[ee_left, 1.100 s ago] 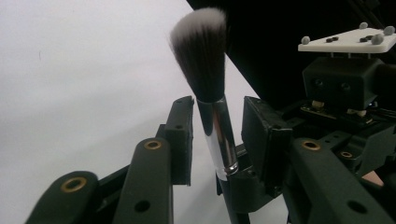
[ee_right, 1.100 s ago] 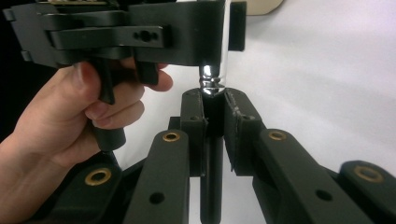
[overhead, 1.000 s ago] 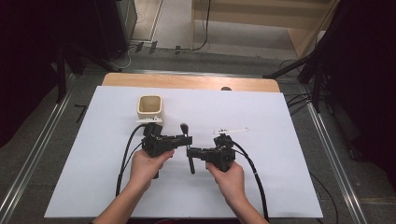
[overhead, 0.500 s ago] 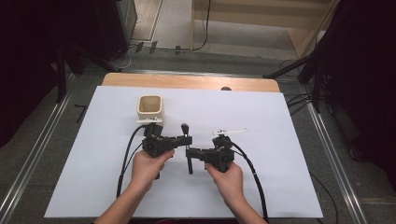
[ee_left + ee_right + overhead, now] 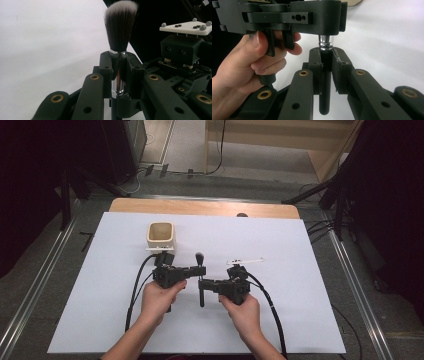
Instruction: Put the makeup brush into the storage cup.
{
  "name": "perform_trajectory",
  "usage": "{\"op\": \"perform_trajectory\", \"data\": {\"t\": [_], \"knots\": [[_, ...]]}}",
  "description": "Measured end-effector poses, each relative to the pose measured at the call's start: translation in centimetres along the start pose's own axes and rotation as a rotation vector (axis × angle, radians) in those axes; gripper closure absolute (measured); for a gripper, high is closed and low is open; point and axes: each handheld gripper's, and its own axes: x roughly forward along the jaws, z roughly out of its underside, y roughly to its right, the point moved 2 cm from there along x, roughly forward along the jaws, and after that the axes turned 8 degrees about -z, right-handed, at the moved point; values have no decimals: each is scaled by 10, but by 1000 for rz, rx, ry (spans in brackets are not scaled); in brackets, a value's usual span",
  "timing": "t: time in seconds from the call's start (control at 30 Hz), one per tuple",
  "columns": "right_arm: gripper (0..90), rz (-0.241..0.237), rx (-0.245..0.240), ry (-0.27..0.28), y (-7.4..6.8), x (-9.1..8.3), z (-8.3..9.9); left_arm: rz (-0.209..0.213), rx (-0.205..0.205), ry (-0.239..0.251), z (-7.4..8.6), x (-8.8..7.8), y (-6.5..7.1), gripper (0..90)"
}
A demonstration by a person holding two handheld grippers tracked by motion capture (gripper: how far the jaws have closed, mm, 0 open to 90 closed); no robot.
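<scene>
— What did you have hold of?
— My left gripper [image 5: 196, 270] was clamped on the silver ferrule of a black-handled makeup brush with dark, white-tipped bristles [image 5: 119, 35]. My right gripper [image 5: 206, 284] was clamped lower, on its matte black handle. The brush hung above the white table sheet [image 5: 310, 320], between my hands.

— Anything nearby?
— A thin white stick-like thing [image 5: 245, 261] lay just beyond my right gripper; I couldn't tell what it was. Farther back stood a cream square cup with rounded corners [image 5: 160, 234], open-topped, and I could see nothing inside it.
</scene>
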Motion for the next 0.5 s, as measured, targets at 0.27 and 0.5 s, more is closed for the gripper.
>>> {"op": "perform_trajectory", "data": {"t": [0.27, 0.5], "knots": [[770, -10, 3, -13, 1, 0, 0, 0, -7, -10, 0, 0, 0, 788], [657, -3, -3, -17, 3, 0, -1, -2, 0, -13, -1, 0, 1, 788]]}}
